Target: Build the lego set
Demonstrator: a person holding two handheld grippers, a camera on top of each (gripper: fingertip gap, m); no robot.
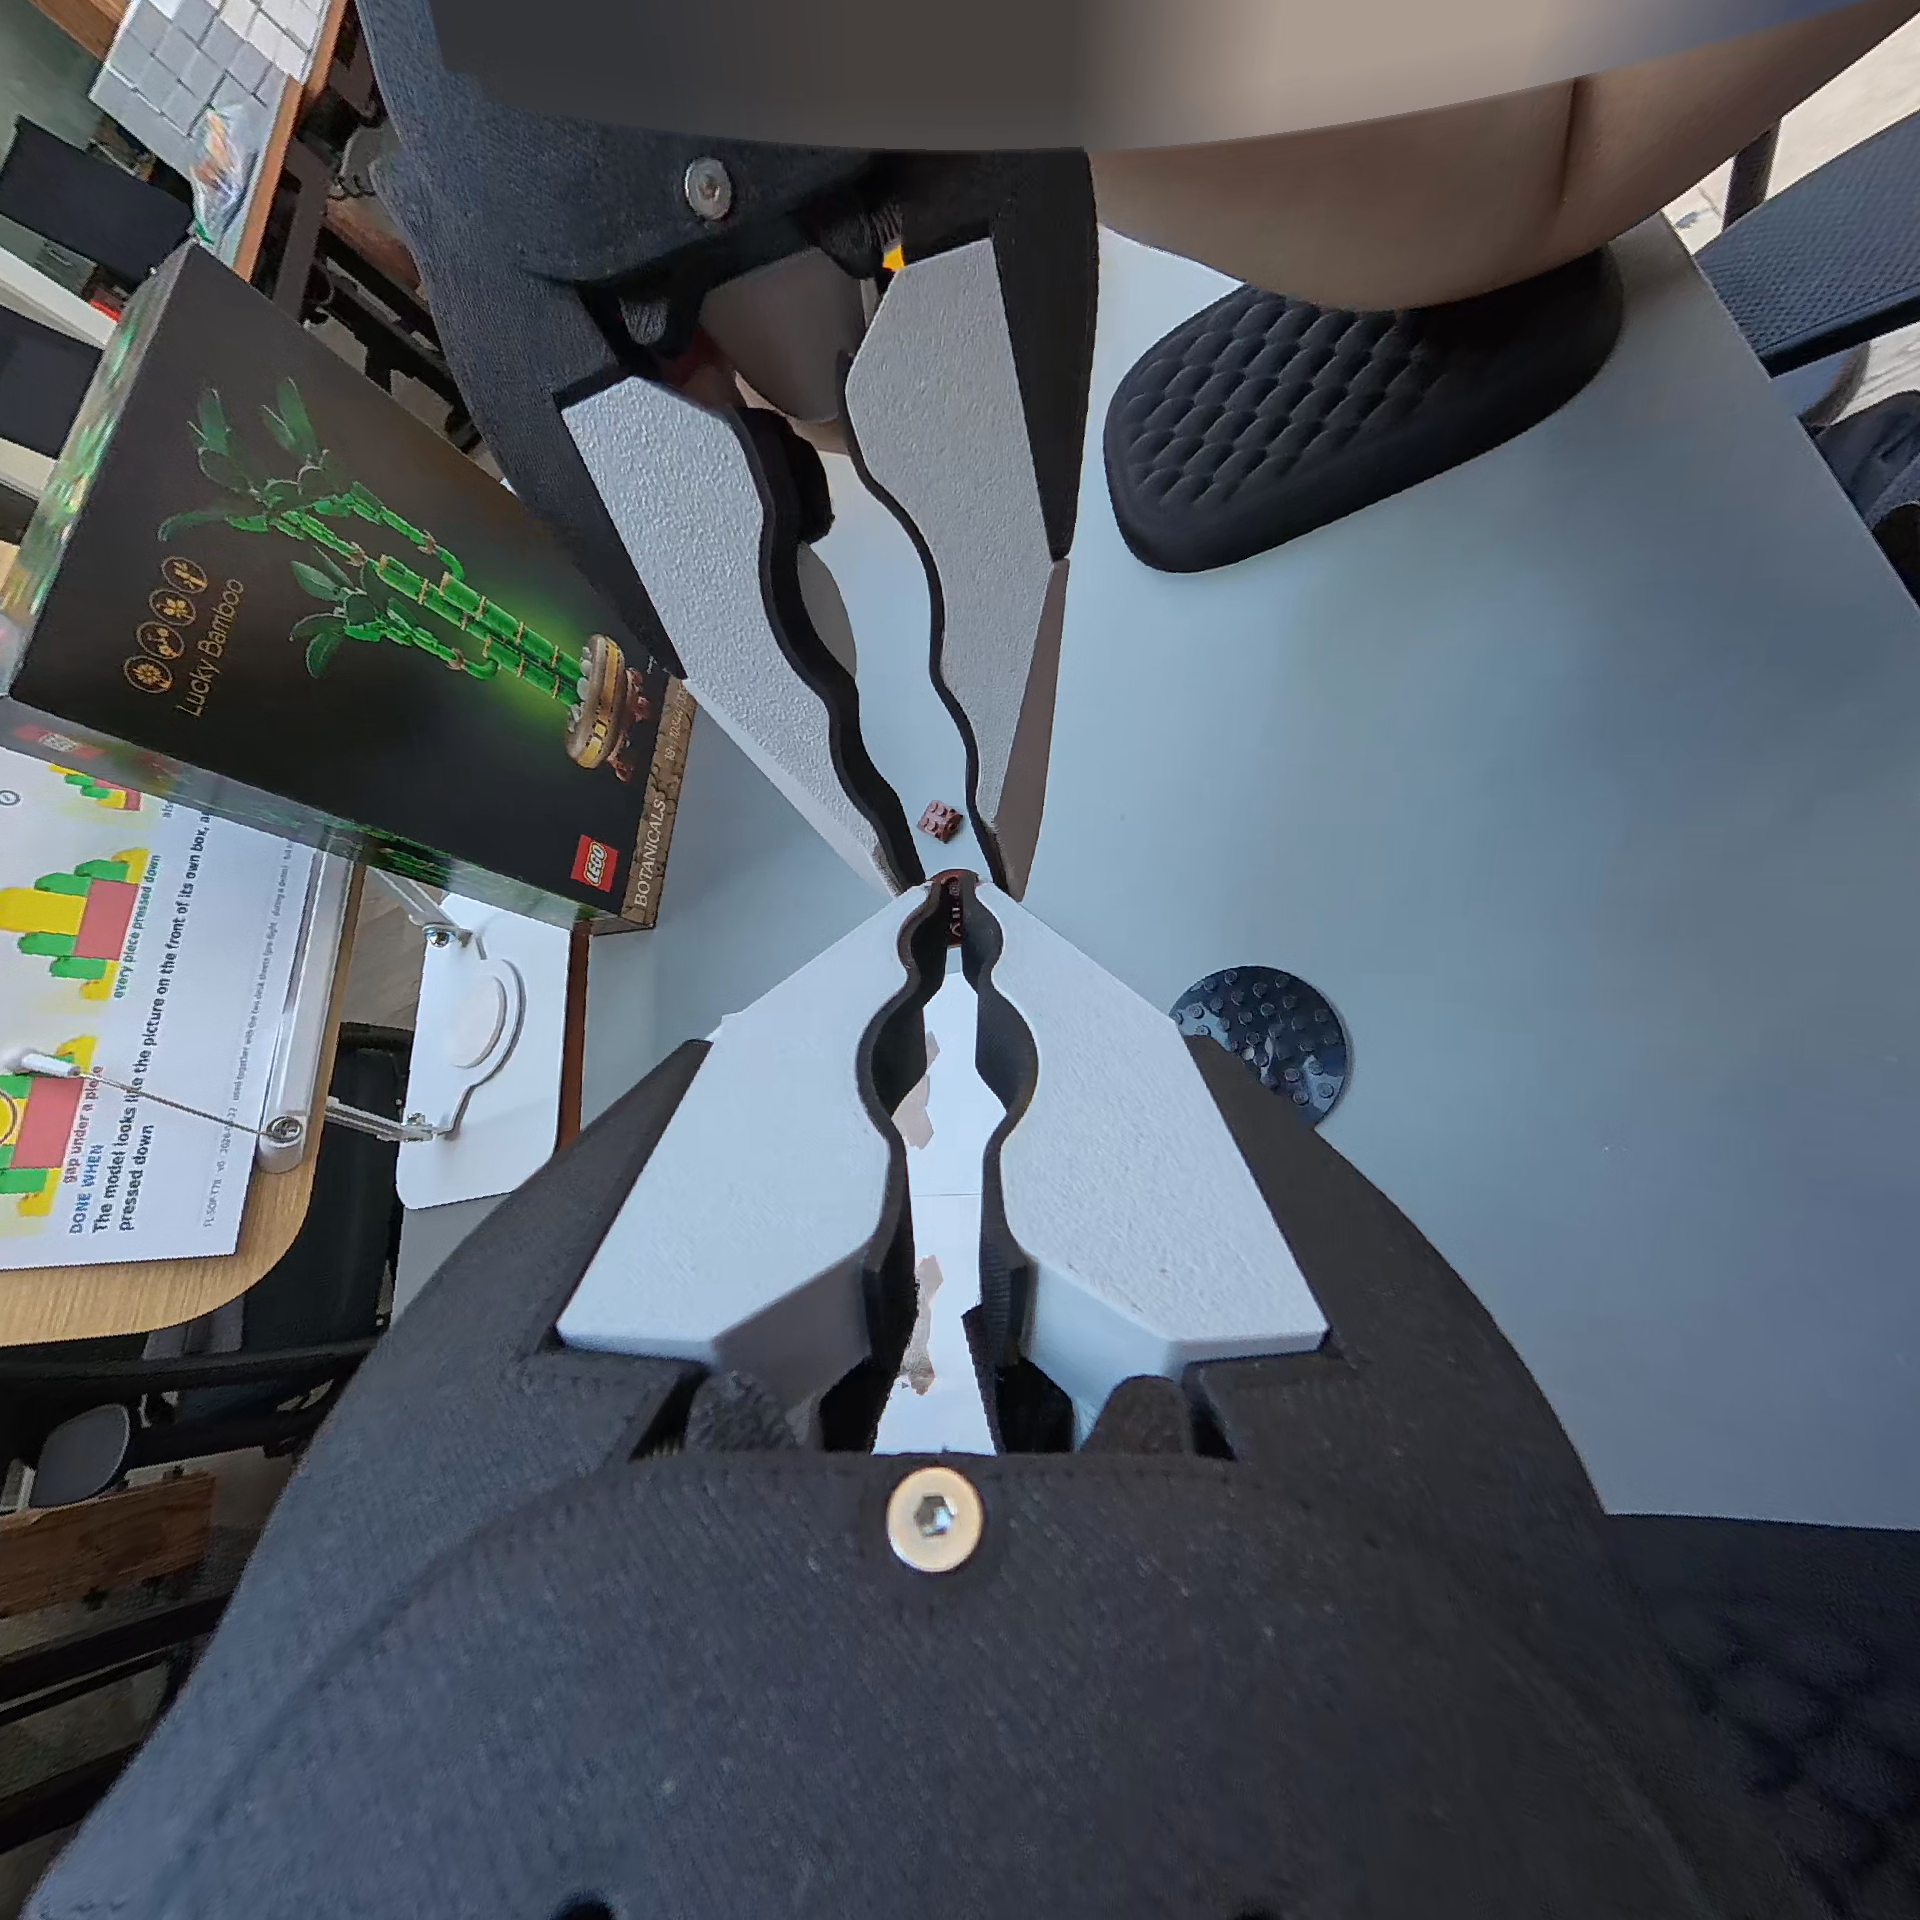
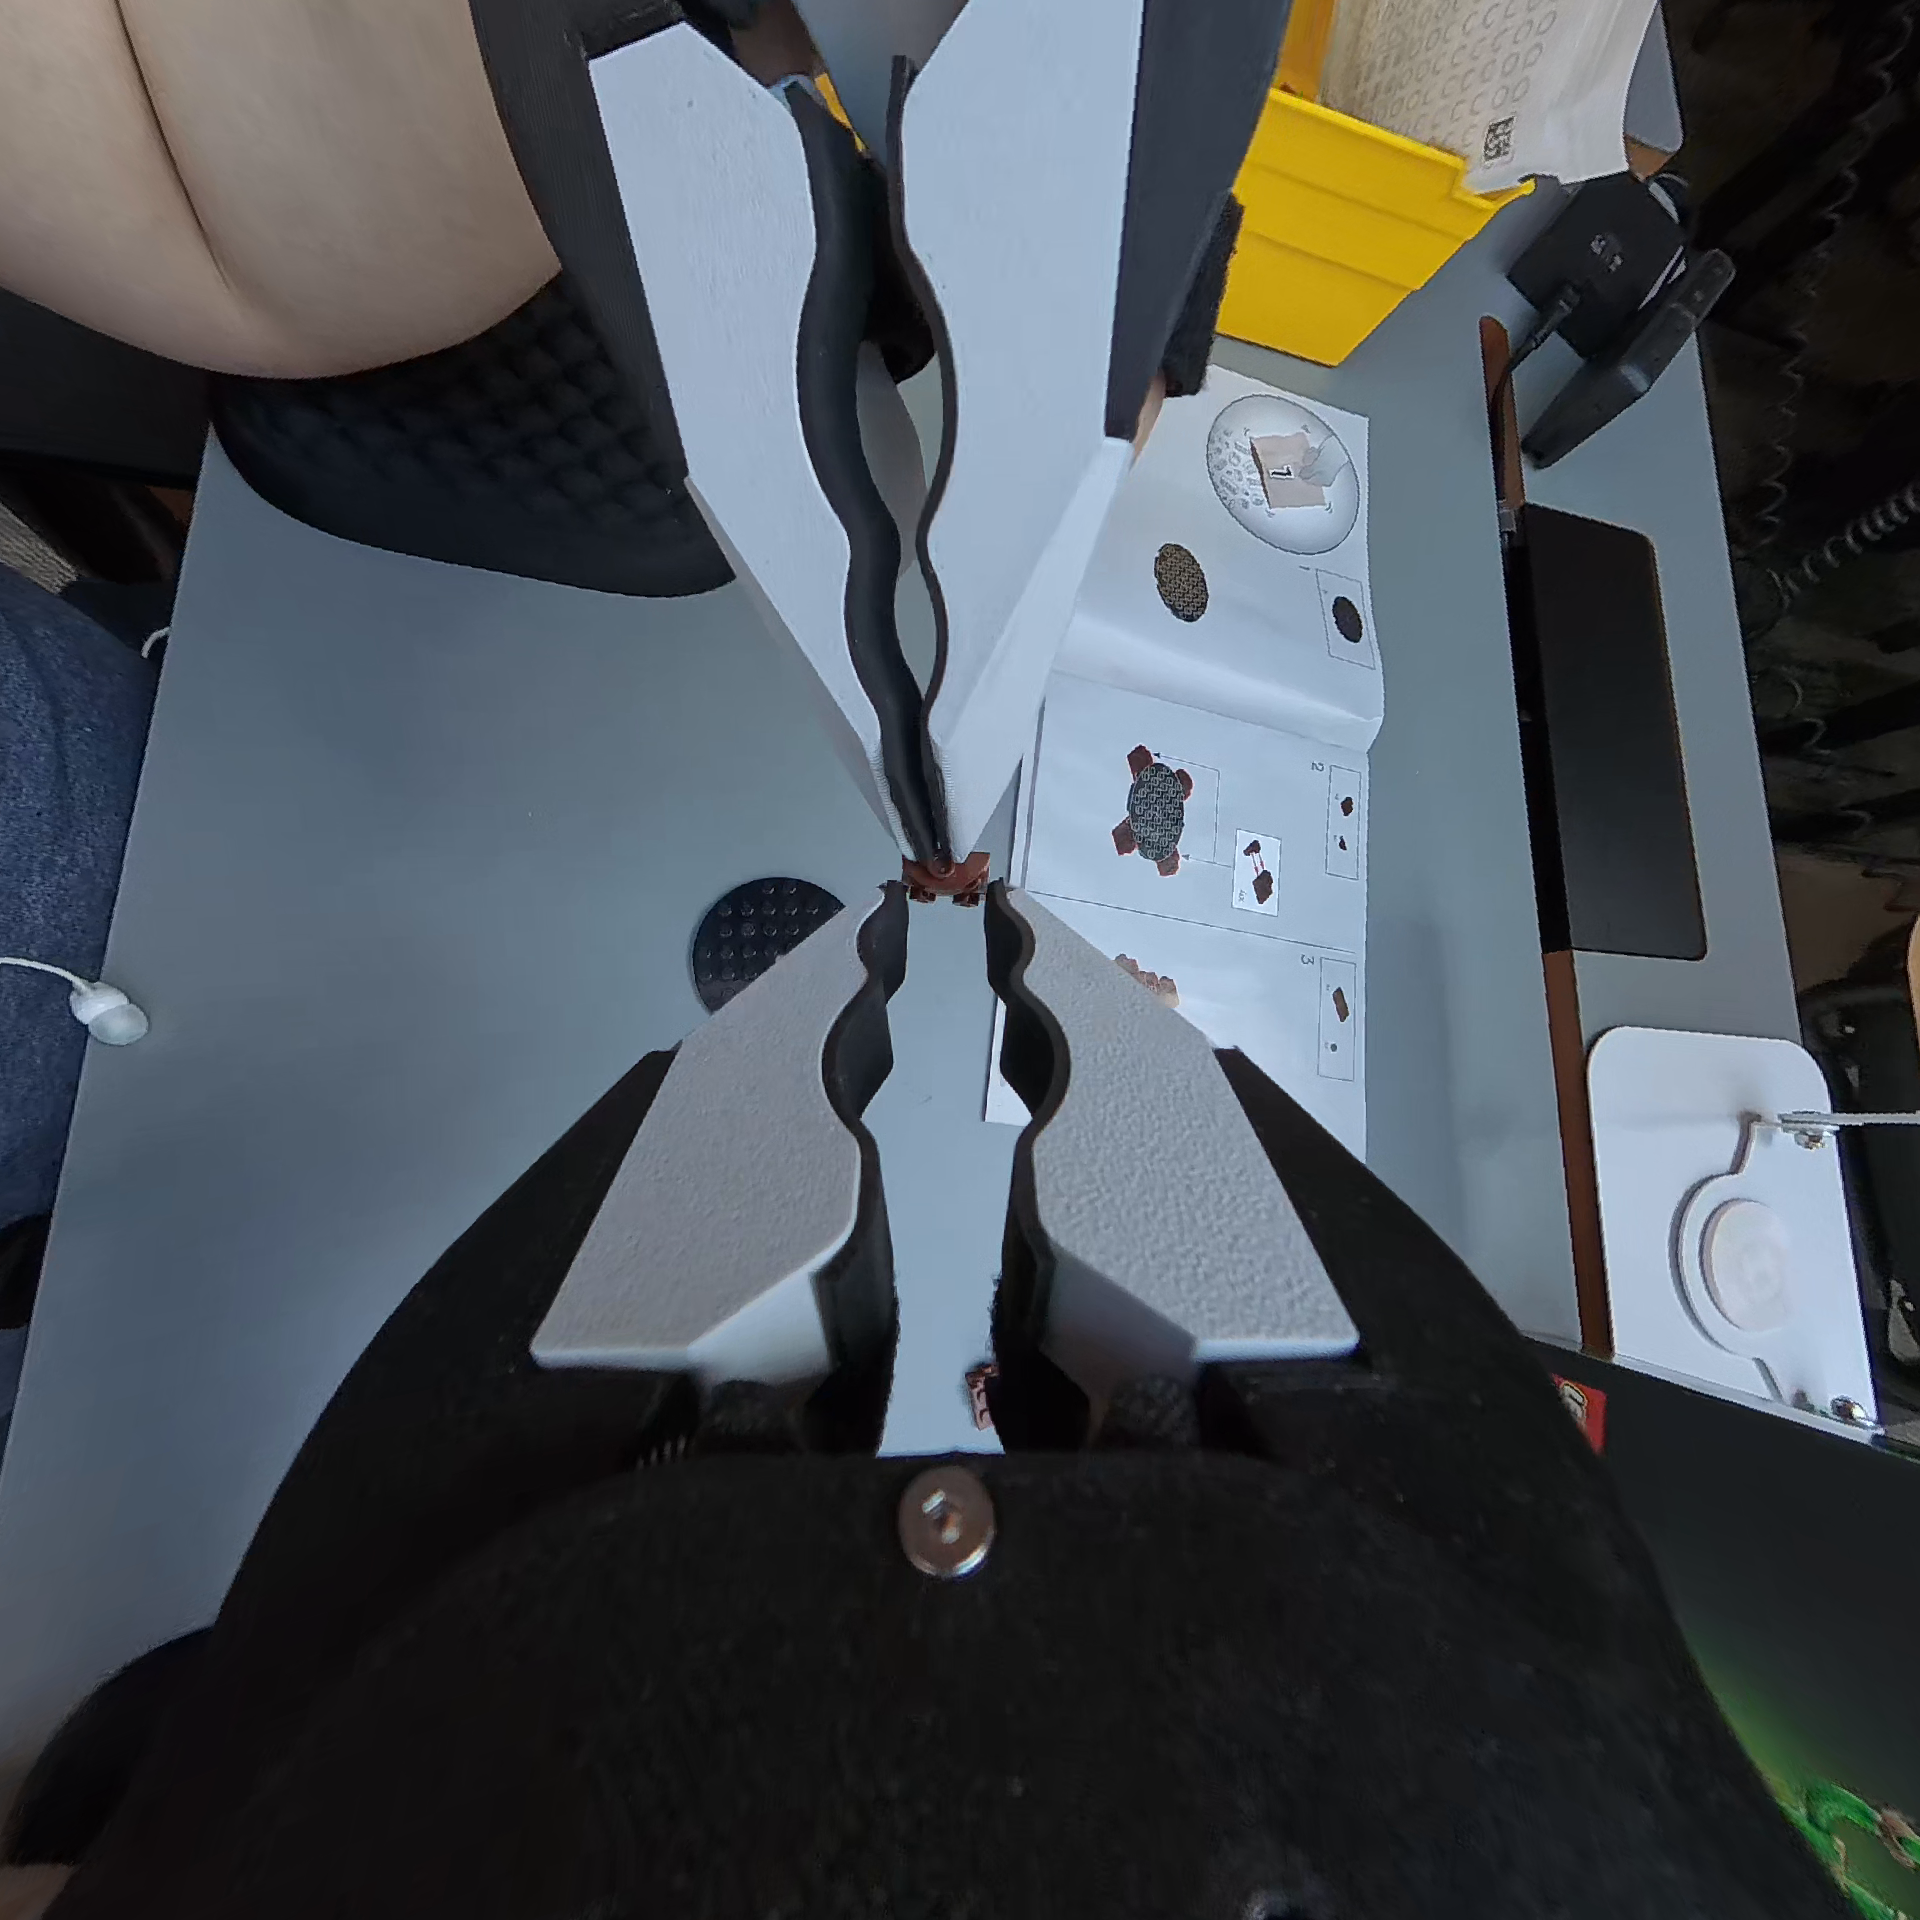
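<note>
**A:** Where's the piece right now?

**B:** Up off the table (image 2: pixel 416 727), pinched in the tip of the left gripper (image 1: pixel 951 902), whose fingers are closed on a small reddish-brown brick (image 2: pixel 943 878). The right gripper (image 2: pixel 940 914) faces it tip to tip with its fingers parted, the gap just wider than the brick and not gripping anything.

**A:** How will that brick handle?

**B:** My guess: very light, hard and stiff, with smooth sides that can twist or pop out of a tip grip. Nothing fragile about it, but it is tiny. I'd take it across two flat opposite sides, leaving the studs and underside clear for pressing.

**A:** Other parts about?

**B:** A second brown brick (image 1: pixel 939 821) lies loose on the table beyond the tips, and a dark round studded plate (image 1: pixel 1262 1039) lies flat near the grippers (that looks like the base the bricks go around, judging by the open instruction booklet (image 2: pixel 1195 831)). Another brownish bit shows between the right fingers, low down; too hidden to identify.

**A:** Any containers?

**B:** A yellow bin (image 2: pixel 1340 229) at the far edge, with a pale printed bag (image 2: pixel 1455 73) standing in it; what else is inside I cannot tell. The black set box (image 1: pixel 343 582) stands propped beside the table, contents unseen.
</note>
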